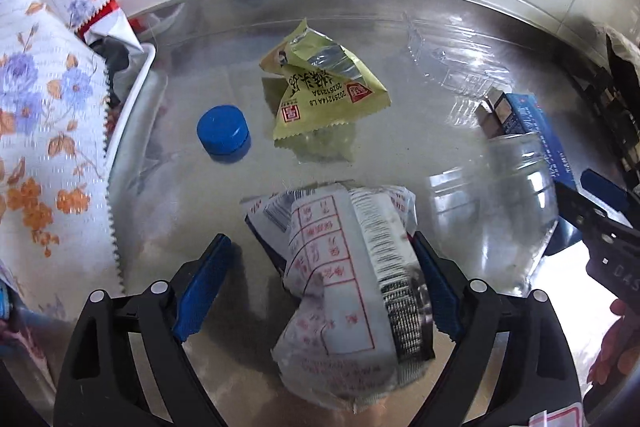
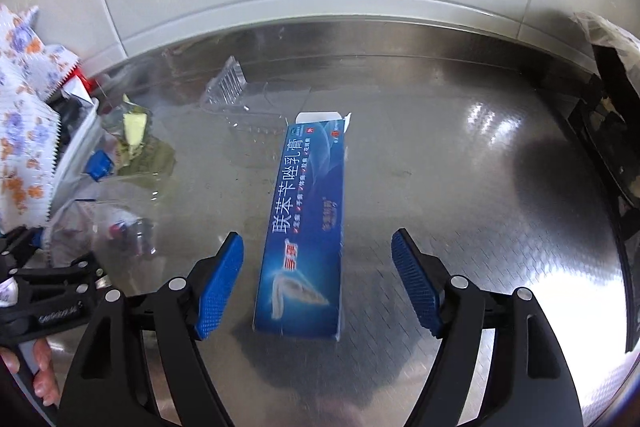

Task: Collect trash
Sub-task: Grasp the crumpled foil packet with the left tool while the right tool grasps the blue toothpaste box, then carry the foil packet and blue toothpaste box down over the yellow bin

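Nearest in the left wrist view, the left gripper (image 1: 322,283) stands with its fingers (image 1: 204,283) wide, and a crumpled white wrapper (image 1: 344,267) printed in red lies between them on the shiny metal desk (image 1: 400,155); the wrapper's edge sits against the right-hand pad while the left-hand pad stands apart from it, so nothing is squeezed; just to the right lies a clear plastic bottle (image 1: 500,211) on its side, and past it the end of a blue box (image 1: 532,123); the right gripper's black frame pokes in at the right edge; farther off sit a blue bottle cap (image 1: 224,133) and a yellow-green triangular snack packet (image 1: 324,87), apart from each other, with a clear plastic tray (image 1: 452,63) behind to the right; along the left side hangs a flowered cloth (image 1: 44,115) over a white basket (image 1: 136,87) holding red and white scraps; a white tiled wall closes the back. In the right wrist view, the right gripper (image 2: 318,279) also has its fingers (image 2: 220,287) spread wide, and the long blue box (image 2: 308,219) lies flat between them, pointing away, touching neither pad; its far flap is open; beyond it rests the clear plastic tray (image 2: 236,95); to the left the left gripper's frame and a person's hand (image 2: 36,371) show at the edge, with the bottle blurred beside them.
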Motion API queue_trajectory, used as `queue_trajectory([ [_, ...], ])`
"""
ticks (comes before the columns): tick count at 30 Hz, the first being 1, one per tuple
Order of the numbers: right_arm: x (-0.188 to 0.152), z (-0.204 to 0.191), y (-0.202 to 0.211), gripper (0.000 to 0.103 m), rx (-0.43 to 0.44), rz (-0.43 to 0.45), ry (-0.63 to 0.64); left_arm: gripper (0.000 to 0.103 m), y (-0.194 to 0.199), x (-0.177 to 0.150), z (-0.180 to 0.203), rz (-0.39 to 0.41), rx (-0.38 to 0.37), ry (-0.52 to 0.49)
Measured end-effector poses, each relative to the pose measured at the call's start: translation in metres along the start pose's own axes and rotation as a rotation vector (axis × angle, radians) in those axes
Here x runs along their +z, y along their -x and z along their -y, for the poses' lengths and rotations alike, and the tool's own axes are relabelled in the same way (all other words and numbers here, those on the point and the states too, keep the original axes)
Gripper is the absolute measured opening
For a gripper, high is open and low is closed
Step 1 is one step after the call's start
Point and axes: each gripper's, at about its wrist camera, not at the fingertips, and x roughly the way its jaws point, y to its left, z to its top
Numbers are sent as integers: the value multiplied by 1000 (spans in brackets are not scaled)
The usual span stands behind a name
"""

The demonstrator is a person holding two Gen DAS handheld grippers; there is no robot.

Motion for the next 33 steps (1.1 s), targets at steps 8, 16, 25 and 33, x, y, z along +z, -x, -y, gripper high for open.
queue_trajectory([
  [8, 3, -7, -23, 72, -28, -34, 17, 90, -3, 0, 5, 20, 20, -27],
  [16, 3, -7, -18, 41, 25, -30, 0, 69, -3, 8, 5, 36, 0, -31],
  [25, -7, 6, -1, 41, 72, -21, -20, 58, 14, -9, 7, 36, -24, -10],
  [33, -21, 17, 24, 41, 99, -12, -1, 57, 42, -27, 6, 57, -1, 22],
])
